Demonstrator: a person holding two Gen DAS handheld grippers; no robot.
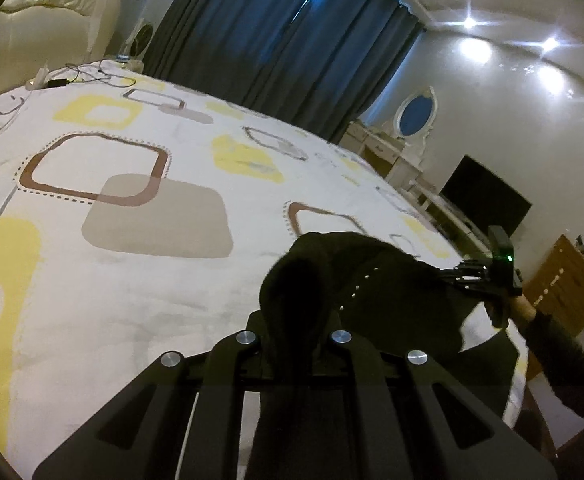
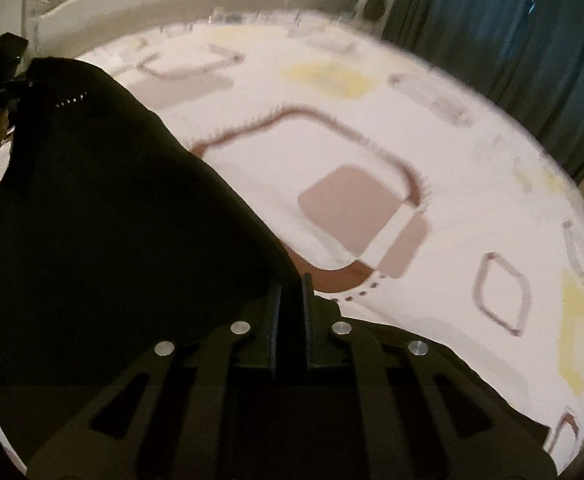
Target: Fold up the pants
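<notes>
Black pants [image 1: 376, 280] with a row of small white studs hang stretched between my two grippers above the patterned bedspread [image 1: 131, 300]. My left gripper [image 1: 296, 312] is shut on a bunched edge of the cloth, which hides its fingertips. Off to the right, my right gripper [image 1: 458, 274] pinches the other end, held by a hand in a dark sleeve. In the right wrist view the pants [image 2: 111, 220] drape leftward from my right gripper [image 2: 292, 284], whose jaws stand together on the fabric. The left gripper [image 2: 15, 84] shows at the upper left edge of the cloth.
The bed's padded headboard [image 1: 51, 20] and some cables [image 1: 83, 72] lie at the far end. Dark blue curtains [image 1: 292, 40] hang beyond the bed. A white dresser with an oval mirror [image 1: 416, 114], a black screen [image 1: 484, 200] and a wooden cabinet [image 1: 568, 280] stand at the right.
</notes>
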